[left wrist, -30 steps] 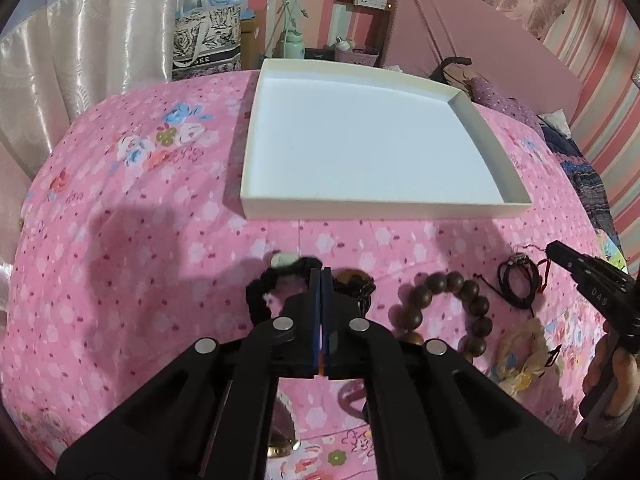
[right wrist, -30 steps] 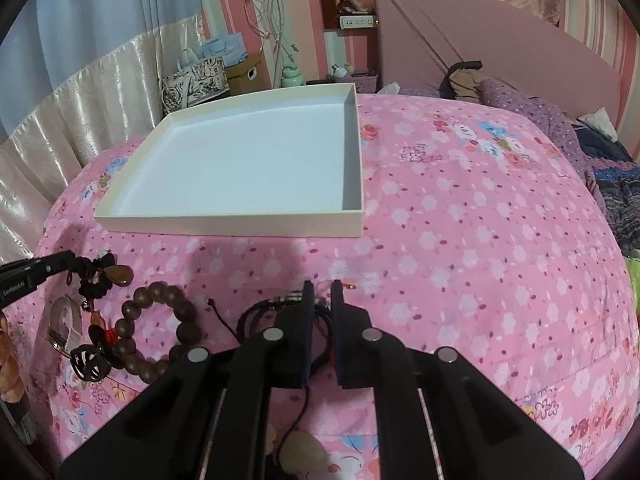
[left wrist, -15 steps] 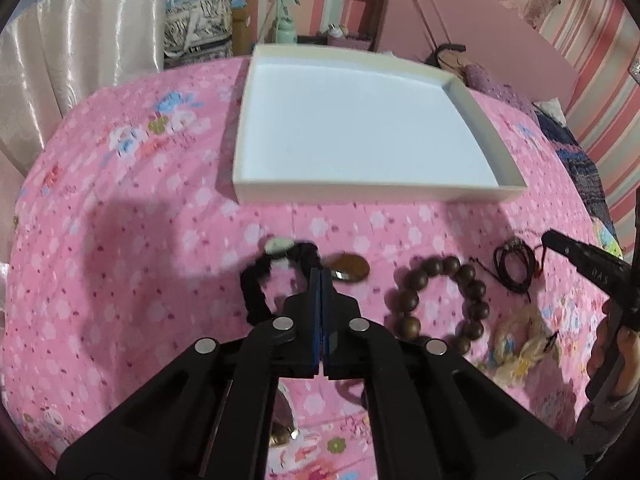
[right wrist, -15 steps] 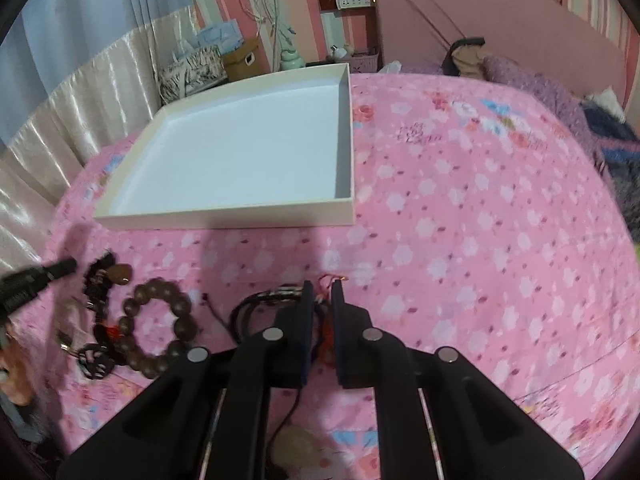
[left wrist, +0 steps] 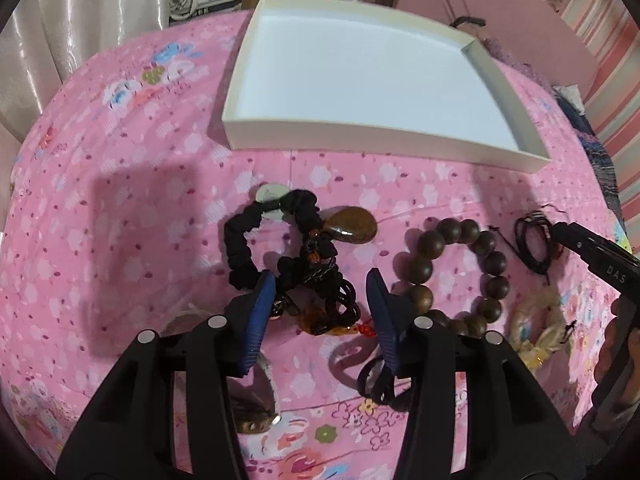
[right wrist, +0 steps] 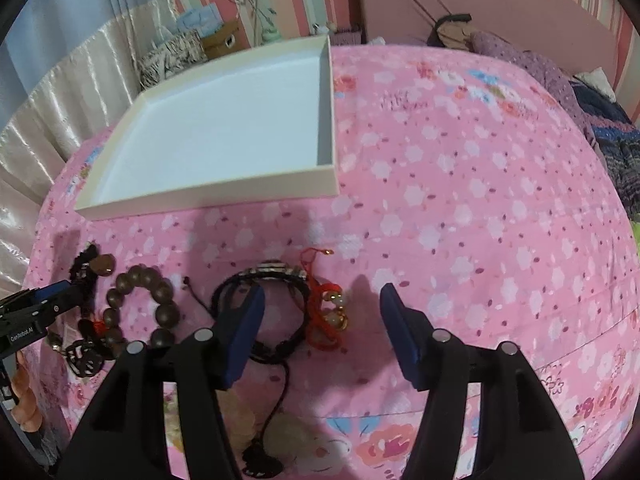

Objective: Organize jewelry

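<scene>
One white tray (left wrist: pixel 384 138), one wooden bead bracelet (left wrist: pixel 460 276), one black scrunchie (left wrist: pixel 240 248), one brown stone pendant (left wrist: pixel 354 226), one black cord bracelet (right wrist: pixel 264 280), one red string charm (right wrist: pixel 326 308), two grippers (left wrist: pixel 320 300) (right wrist: pixel 322 320)

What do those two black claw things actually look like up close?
Each is a hand-held tool of matte black plastic. The left gripper and right gripper both have two angular black arms with round silver bolt heads, ending in flat fingers with ribbed dark-blue pads. White lettering marks their sides. No cables or sleeves are visible.
</scene>
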